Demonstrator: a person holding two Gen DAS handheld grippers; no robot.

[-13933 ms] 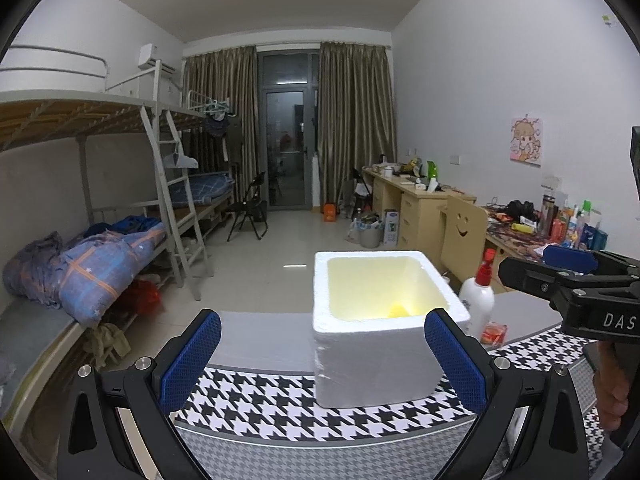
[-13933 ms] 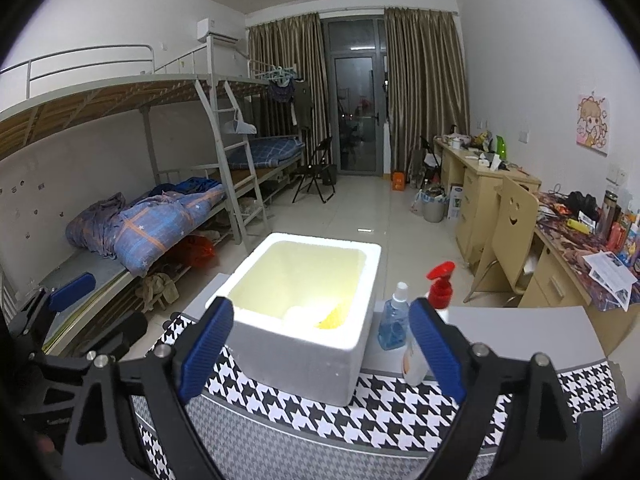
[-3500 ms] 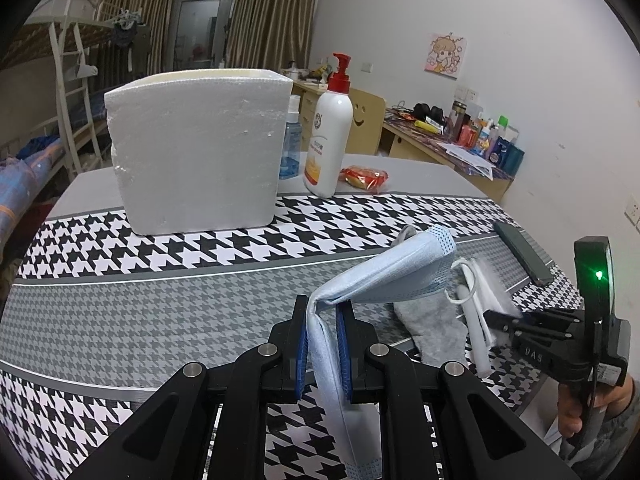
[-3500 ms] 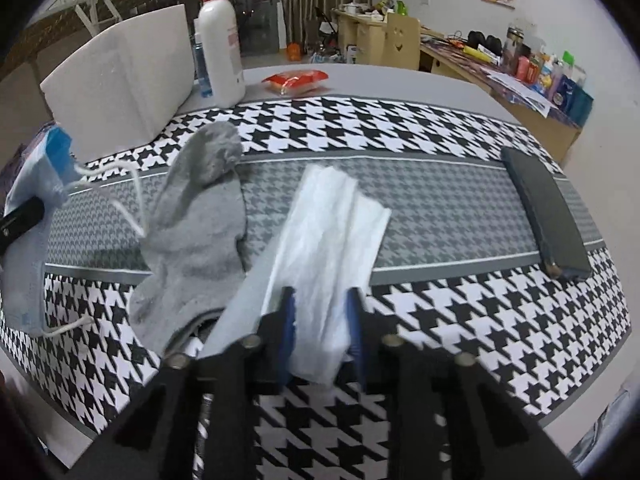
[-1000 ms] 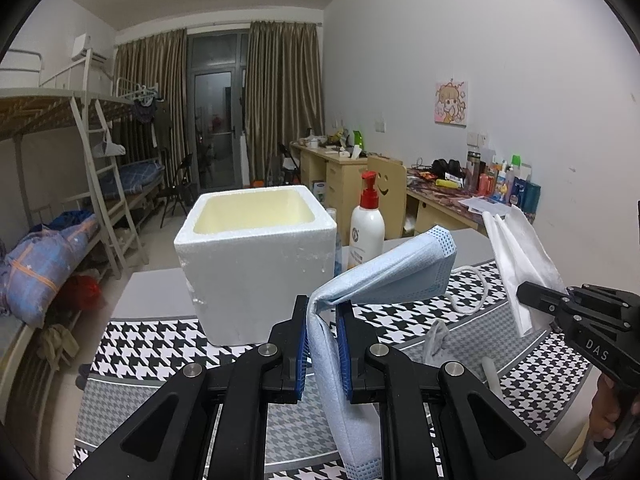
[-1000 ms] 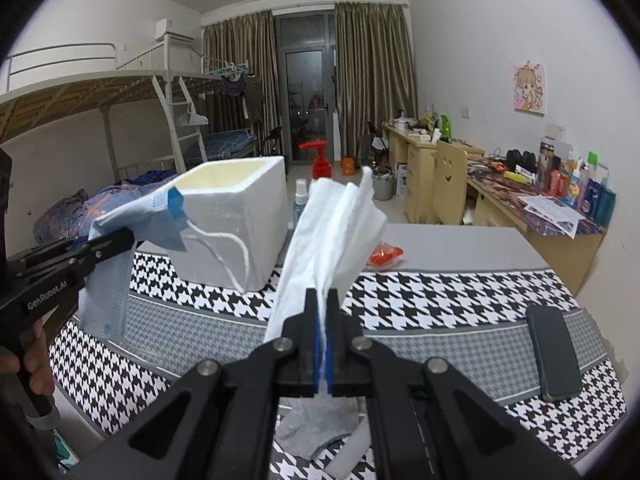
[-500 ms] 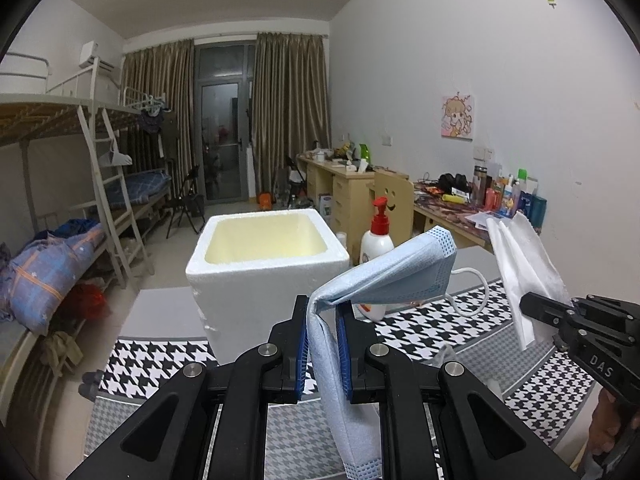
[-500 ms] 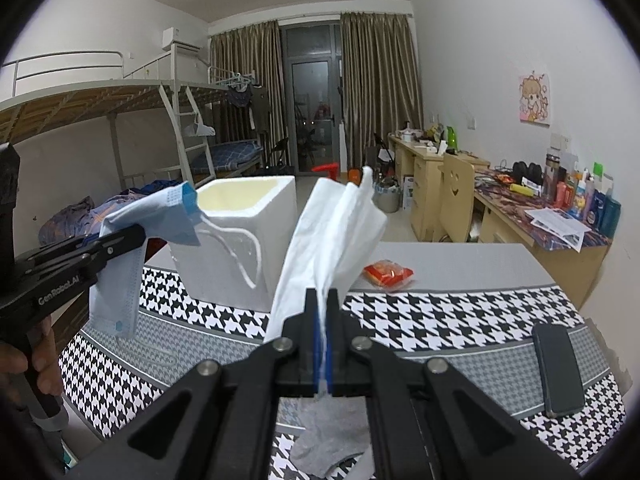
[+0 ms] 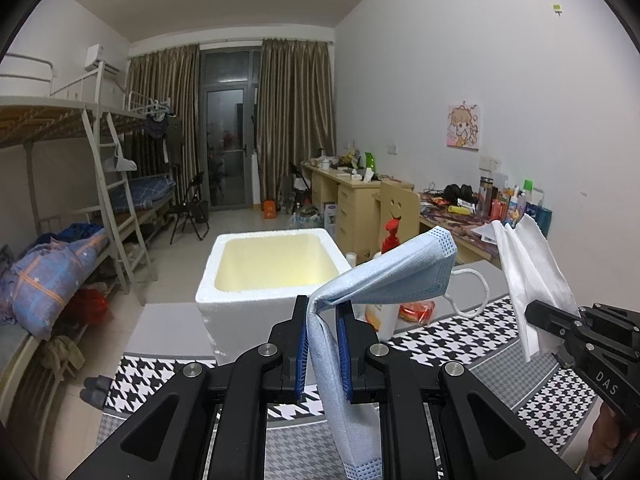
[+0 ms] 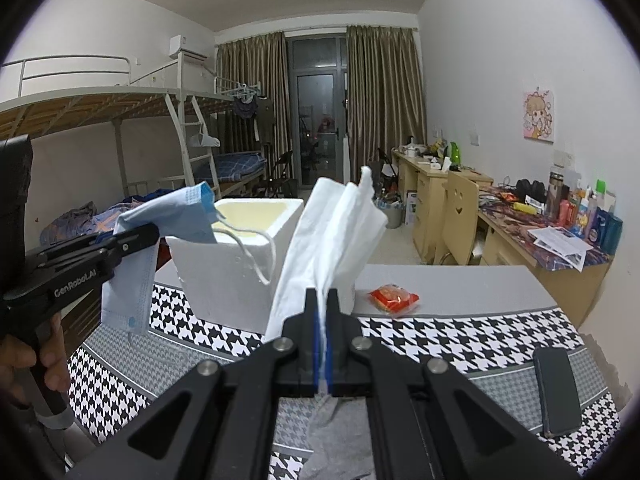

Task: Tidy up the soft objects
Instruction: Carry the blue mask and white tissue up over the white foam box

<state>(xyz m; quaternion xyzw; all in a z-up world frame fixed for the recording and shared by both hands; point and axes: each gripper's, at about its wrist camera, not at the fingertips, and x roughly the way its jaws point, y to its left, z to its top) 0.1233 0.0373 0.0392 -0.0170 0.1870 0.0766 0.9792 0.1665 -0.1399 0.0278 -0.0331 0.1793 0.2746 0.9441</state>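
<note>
My left gripper point(image 9: 322, 312) is shut on a light blue face mask point(image 9: 384, 276), which drapes over and below its jaws; a white ear loop point(image 9: 472, 292) dangles to the right. My right gripper point(image 10: 322, 300) is shut on a white tissue point(image 10: 332, 236) that stands up above its jaws. Both are held above the table, short of an open white foam box point(image 9: 272, 264) with a yellowish inside. In the right wrist view the left gripper point(image 10: 152, 232) with the face mask point(image 10: 160, 216) sits at the left, in front of the foam box point(image 10: 232, 264). A grey sock point(image 10: 336, 432) lies on the table under my right gripper.
A houndstooth cloth point(image 10: 460, 340) covers the table. On it are a red snack packet point(image 10: 394, 299), a dark phone point(image 10: 558, 388) at the right, and a red-pump lotion bottle point(image 9: 390, 236) behind the mask. A bunk bed point(image 9: 80, 208) stands left, desks point(image 9: 360, 200) right.
Both grippers have risen a little with their loads, so the foam box's open top shows more fully and sits lower in view. Both grips are unchanged.
</note>
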